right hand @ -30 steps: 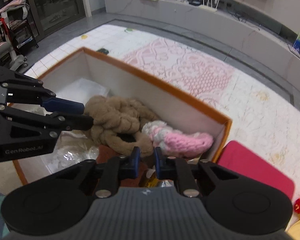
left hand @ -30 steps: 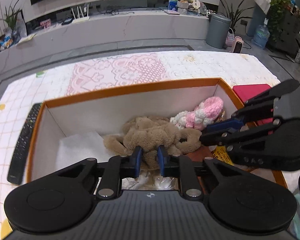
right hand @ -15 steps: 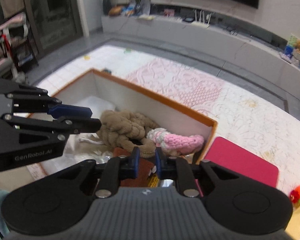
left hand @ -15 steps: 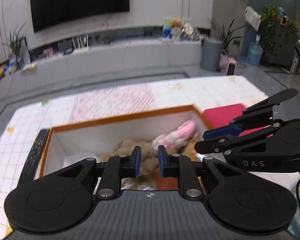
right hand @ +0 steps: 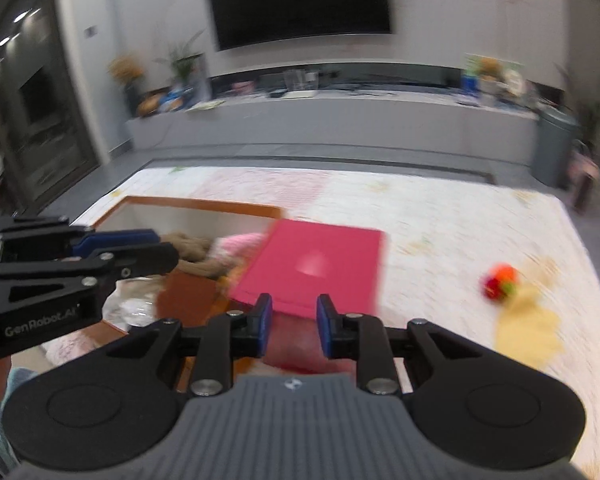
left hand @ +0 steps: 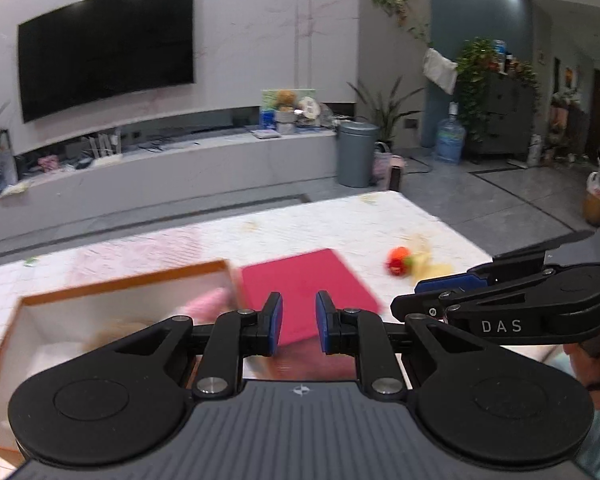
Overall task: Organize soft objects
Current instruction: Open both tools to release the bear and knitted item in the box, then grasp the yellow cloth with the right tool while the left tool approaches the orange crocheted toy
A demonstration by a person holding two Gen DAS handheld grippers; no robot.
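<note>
swinging away from the orange-rimmed box, left wrist view: a second ago looked straight down into it at the brown plush and pink knitted toy; now box slid to lower left, only a blur of pink knitted toy showing over the far corner. left gripper pads slightly apart, same gap as before, nothing between them, just the red pad seen beyond. right gripper in from the right edge, side-on, also empty. small orange-and-red soft toy now in sight on the patterned mat, well apart from the box, a pale yellow thing just beside it.

right wrist view: same swing. box pushed to left, brown plush and pink knitted toy lying inside near the corner by the red pad. right gripper jaws have just been opening, small gap, nothing held. left gripper across the left edge, empty. orange-and-red soft toy on the mat to the right, touching or just beside the pale yellow thing; heavy motion blur, cannot tell which.

reading: two soft things already boxed, both tools free and turned toward the loose toy; likely next pick. yellow thing too blurred to name.
</note>
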